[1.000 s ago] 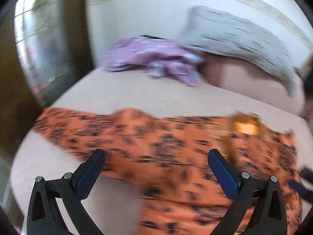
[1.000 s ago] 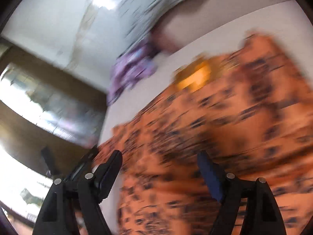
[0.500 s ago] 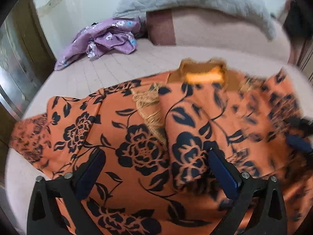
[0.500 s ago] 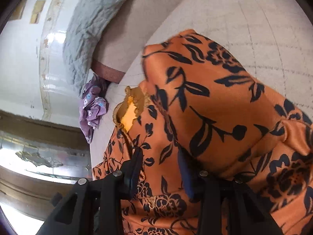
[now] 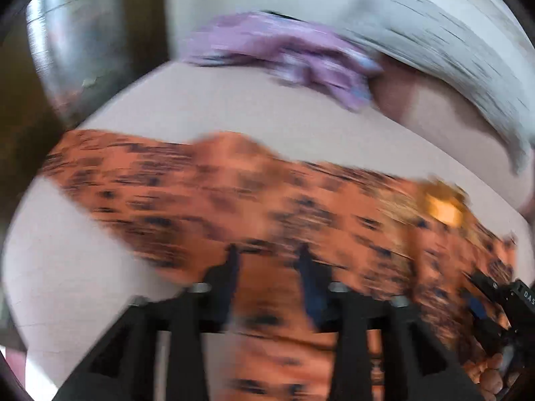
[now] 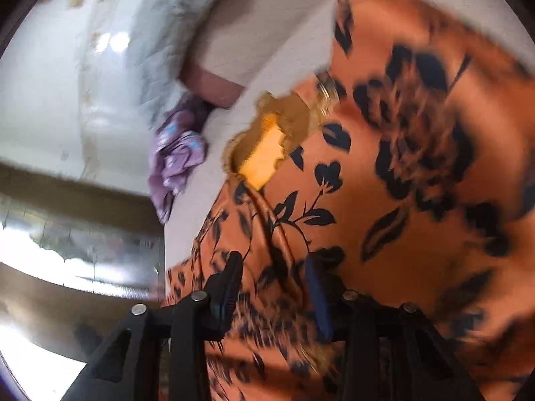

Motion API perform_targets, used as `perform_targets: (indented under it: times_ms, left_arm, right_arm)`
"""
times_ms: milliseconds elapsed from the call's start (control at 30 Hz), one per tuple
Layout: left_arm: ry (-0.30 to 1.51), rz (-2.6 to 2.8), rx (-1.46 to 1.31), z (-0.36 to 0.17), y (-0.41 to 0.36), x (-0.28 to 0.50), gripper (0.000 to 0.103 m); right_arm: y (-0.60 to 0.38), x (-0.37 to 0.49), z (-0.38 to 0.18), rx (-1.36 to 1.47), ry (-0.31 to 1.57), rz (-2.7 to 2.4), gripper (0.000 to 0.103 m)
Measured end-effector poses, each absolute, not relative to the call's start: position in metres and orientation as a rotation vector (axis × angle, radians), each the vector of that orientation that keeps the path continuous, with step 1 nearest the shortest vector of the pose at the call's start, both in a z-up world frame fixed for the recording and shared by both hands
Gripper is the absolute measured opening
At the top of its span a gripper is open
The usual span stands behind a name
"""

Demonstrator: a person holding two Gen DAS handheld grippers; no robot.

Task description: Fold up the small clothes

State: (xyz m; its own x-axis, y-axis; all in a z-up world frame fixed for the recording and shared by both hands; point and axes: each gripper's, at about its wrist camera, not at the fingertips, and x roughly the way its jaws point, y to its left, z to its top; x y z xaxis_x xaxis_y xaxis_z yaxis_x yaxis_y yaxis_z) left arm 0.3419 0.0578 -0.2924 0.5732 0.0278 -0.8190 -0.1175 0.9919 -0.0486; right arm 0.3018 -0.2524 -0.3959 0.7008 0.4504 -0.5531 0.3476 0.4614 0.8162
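Observation:
An orange garment with dark flowers (image 5: 234, 193) lies spread across the bed, its yellow neck label (image 5: 444, 210) at the right. My left gripper (image 5: 267, 260) hangs over the garment's near edge. Its jaws are closing, a gap still shows, and orange fabric lies between them; the view is blurred. In the right wrist view the garment (image 6: 401, 200) bulges close to the camera, label (image 6: 264, 153) at centre. My right gripper (image 6: 272, 267) has a bunched fold with a seam filling the space between its pads, and its jaws are opening slightly. It also shows as the right gripper (image 5: 481, 287) at that edge.
A crumpled purple garment (image 5: 284, 50) lies at the far side of the pale bed sheet (image 5: 234, 100), beside a grey pillow (image 5: 434, 40) and a pinkish bolster (image 5: 418, 107). A dark shiny wardrobe (image 5: 67, 33) stands at the left. A person's fingers (image 5: 488, 377) show at the bottom right.
My left gripper's jaws went from wide apart to much narrower over the orange fabric, and its view swung sideways. My right gripper narrowed onto a fold of the garment and rolled.

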Motion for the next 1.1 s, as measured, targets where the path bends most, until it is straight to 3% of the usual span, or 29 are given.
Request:
perform_targets:
  times_ms: [33,133,233,267,300,367,533,800,867,933,967,1000,1100]
  left_arm:
    - [0.947,0.147,-0.103,-0.29,0.076,0.342,0.069]
    - [0.908,0.348,-0.114,-0.284,0.146,0.341,0.07]
    - [0.919,0.474,-0.161,-0.29,0.208,0.341,0.071]
    - [0.932,0.491,-0.213,-0.294,0.232,0.34,0.071]
    - [0.944,0.504,-0.257,-0.298,0.247,0.34,0.071]
    - [0.959,0.523,-0.352,-0.306,0.278,0.34,0.071]
    - [0.94,0.49,-0.57,-0.329,0.329,0.353,0.07]
    - [0.844,0.369,-0.702,-0.339,0.344,0.393,0.07]
    - [0.833,0.342,-0.687,-0.34,0.34,0.41,0.062]
    - [0.834,0.333,-0.661,-0.343,0.335,0.424,0.023]
    - [0.831,0.347,-0.634,-0.344,0.332,0.427,0.013]
    - [0.828,0.353,-0.606,-0.345,0.328,0.43,0.006]
    - [0.812,0.361,-0.534,-0.33,0.309,0.433,0.005]
  right_arm:
    - [-0.245,0.307,-0.398,1.155,0.84,0.045,0.044]
    - [-0.212,0.322,-0.378,1.211,0.827,0.171,0.044]
    - [-0.149,0.337,-0.316,1.088,0.766,0.442,0.045]
    - [-0.136,0.338,-0.302,1.045,0.748,0.497,0.05]
    - [-0.116,0.336,-0.281,0.961,0.714,0.567,0.062]
    - [-0.098,0.332,-0.265,0.862,0.678,0.574,0.068]
    - [-0.093,0.32,-0.288,0.755,0.792,0.44,0.068]
    - [-0.165,0.247,-0.323,0.686,0.852,0.281,0.068]
    - [-0.184,0.233,-0.322,0.688,0.849,0.247,0.068]
    - [-0.202,0.224,-0.321,0.693,0.841,0.222,0.068]
    - [-0.21,0.22,-0.319,0.691,0.831,0.209,0.068]
    - [-0.219,0.217,-0.318,0.689,0.817,0.192,0.068]
    - [-0.245,0.211,-0.315,0.717,0.762,0.139,0.068]
